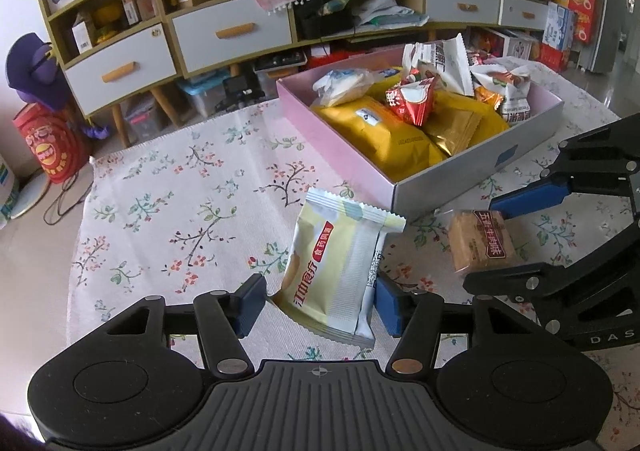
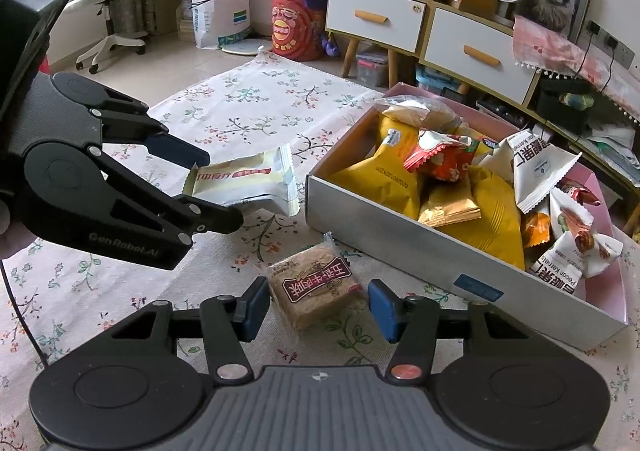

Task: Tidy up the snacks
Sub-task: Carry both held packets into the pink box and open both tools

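The left gripper pinches the pale yellow packet by its edges above the cloth, so it may slip, while the right gripper straddles the brown bar, possibly clamped, beside the box.

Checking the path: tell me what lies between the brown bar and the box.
Only bare flowered cloth separates the brown bar from the box, clearest in the right wrist view.
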